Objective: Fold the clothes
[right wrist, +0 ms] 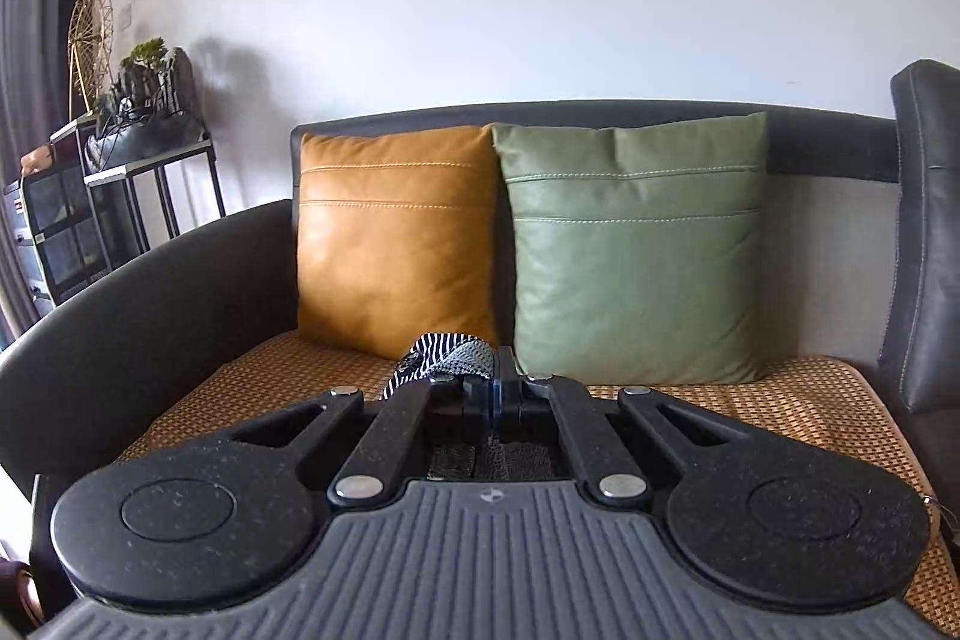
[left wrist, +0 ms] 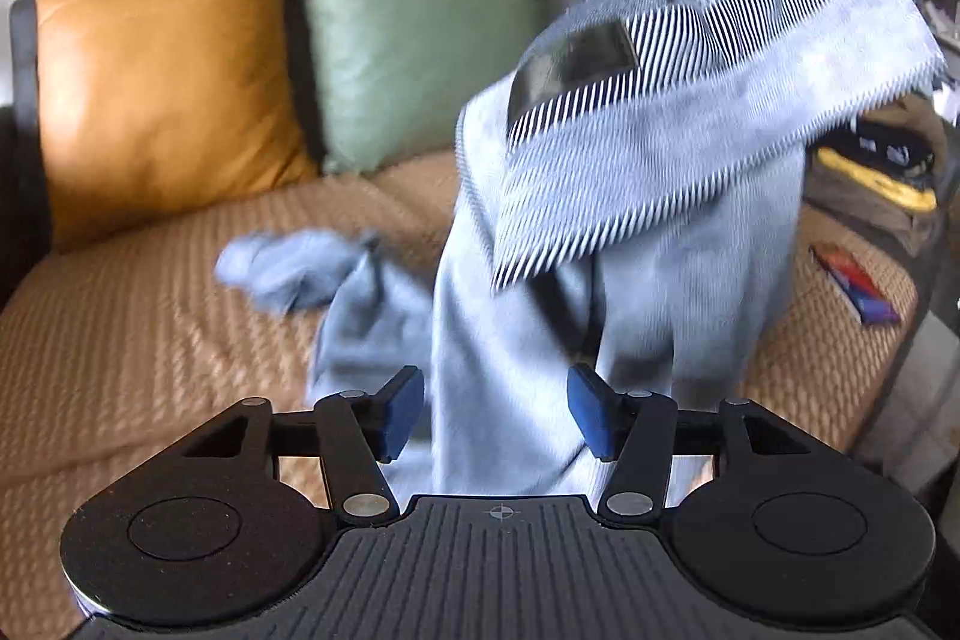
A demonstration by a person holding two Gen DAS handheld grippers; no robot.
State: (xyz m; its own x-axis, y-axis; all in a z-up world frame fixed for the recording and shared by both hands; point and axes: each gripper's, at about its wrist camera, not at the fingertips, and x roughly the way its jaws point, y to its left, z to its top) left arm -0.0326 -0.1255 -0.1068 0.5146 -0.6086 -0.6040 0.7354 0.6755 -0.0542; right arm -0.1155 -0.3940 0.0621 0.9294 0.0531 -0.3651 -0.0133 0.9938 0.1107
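From the left wrist, the left gripper [left wrist: 495, 415] stands with its blue pads [left wrist: 401, 412] apart and pressing on nothing. The pale blue garment [left wrist: 600, 232] hangs straight ahead of it, its lower folds draped between and beyond the two pads, while a striped band [left wrist: 660, 100] and a dark patch [left wrist: 570, 64] cross it higher up and to the right. A bunched sleeve or corner [left wrist: 288, 268] trails off to the left onto the woven seat cover [left wrist: 150, 340]. The garment rises toward the top right corner, where a dark object shows, too cut off to name.

From the right wrist, the right gripper [right wrist: 493, 397] is closed tight on a wad of striped fabric [right wrist: 438, 358] that bulges just past its tips on the left side. Beyond it sit the orange cushion [right wrist: 396, 244] and green cushion [right wrist: 636, 250].

The cloth looks soft, light and limp — it will sag and twist wherever unsupported. A hem, cuff or shoulder seam seems the best place to pinch, since thicker edges should slip less.
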